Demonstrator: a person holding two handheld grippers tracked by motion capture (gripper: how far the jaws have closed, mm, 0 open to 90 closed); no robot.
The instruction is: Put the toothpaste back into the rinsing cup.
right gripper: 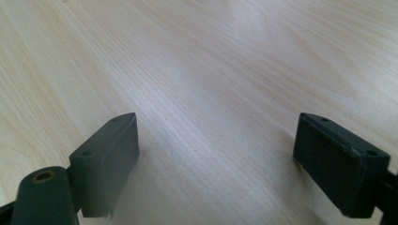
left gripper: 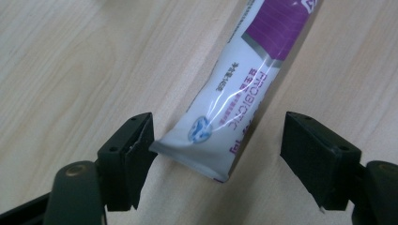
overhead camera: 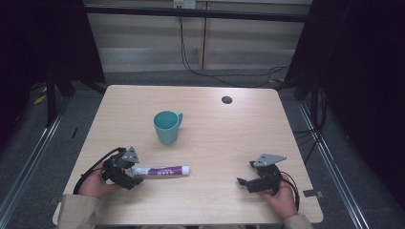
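Left hand-held gripper (overhead camera: 130, 175): held low near the front-left corner of the table; its jaws are spread wide and are pointed toward the right edge.
Left jaws, in the left gripper view (left gripper: 218, 150): a broad gap is kept between the two black pads, both close above the table.
Left hand (overhead camera: 95, 183): wrapped around the gripper's rear, with a beige sleeve seen at the front edge.
Right hand-held gripper (overhead camera: 244, 182): held low near the front-right corner; its jaws are spread apart and are pointed toward the left edge.
Right jaws, in the right gripper view (right gripper: 216, 154): set far apart.
Right hand (overhead camera: 282, 195): closed around the gripper's rear.
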